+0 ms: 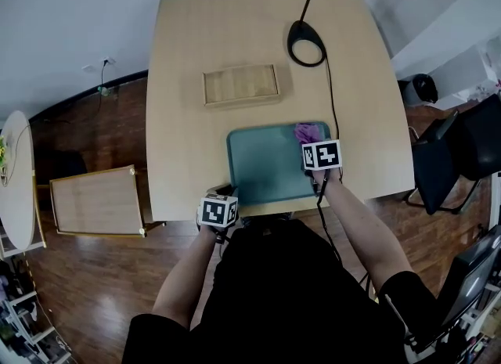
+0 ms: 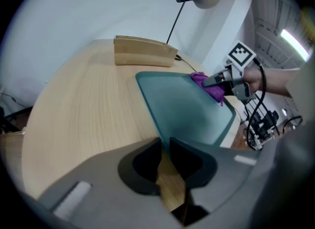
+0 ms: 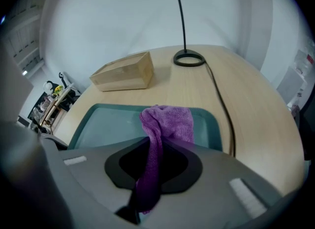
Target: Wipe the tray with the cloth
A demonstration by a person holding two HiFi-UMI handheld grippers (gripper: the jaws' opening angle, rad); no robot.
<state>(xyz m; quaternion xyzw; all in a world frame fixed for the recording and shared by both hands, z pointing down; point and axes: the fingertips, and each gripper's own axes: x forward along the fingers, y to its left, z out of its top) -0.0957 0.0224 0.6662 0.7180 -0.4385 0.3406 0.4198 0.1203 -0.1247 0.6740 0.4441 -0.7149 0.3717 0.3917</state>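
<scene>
The purple cloth (image 3: 170, 122) is clamped in the right gripper's (image 3: 156, 143) fingers at the teal tray's (image 1: 262, 168) far right corner. The tray's near left corner is pinched by the left gripper's (image 2: 165, 142) fingers.

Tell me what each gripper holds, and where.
The right gripper pinches the purple cloth by a bunched end; the left gripper seems to clamp the tray at its near corner.
</scene>
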